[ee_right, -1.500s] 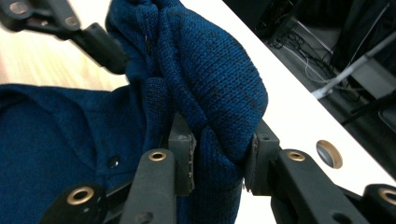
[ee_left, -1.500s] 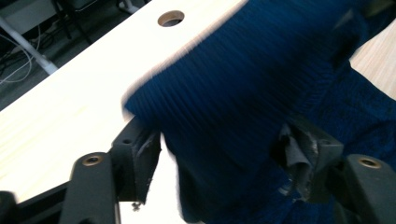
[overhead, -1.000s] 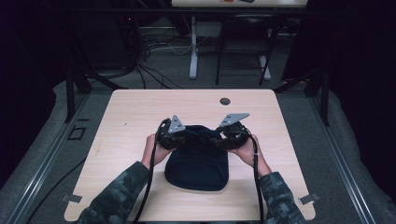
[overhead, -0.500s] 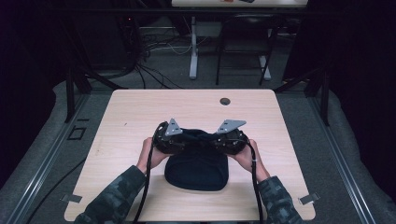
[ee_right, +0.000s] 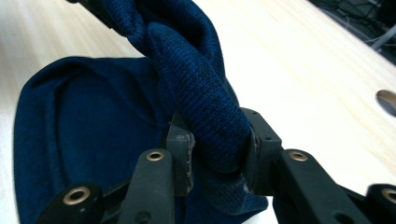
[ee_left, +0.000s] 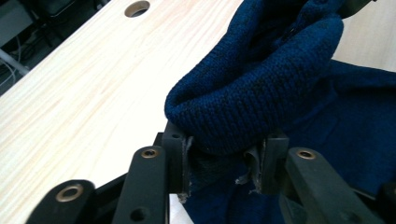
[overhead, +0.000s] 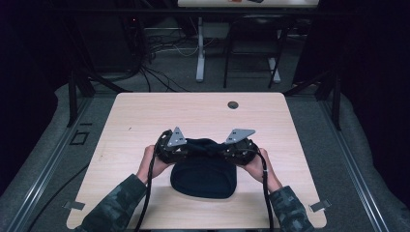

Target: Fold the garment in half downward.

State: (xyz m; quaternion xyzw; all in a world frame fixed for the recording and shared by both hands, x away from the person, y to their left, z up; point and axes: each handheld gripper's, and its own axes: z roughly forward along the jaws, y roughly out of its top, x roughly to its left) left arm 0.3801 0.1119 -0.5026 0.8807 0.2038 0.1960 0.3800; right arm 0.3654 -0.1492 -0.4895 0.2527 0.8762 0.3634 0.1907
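Fingers of left gripper (overhead: 189,151) and right gripper (overhead: 221,151) clamped on knit hat (overhead: 205,174), folded rim crosswise, crown toward the person.

Lab-like recording space: bare wooden table (overhead: 145,116), black frame rails (overhead: 72,92), loose floor cables (overhead: 159,48)

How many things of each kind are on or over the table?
Dark blue knit hat: 1
Grippers: 2, the left gripper and the right gripper, each shut on the hat's rolled brim
Round holes in the table: 1, the hole near the far edge
Total: 4
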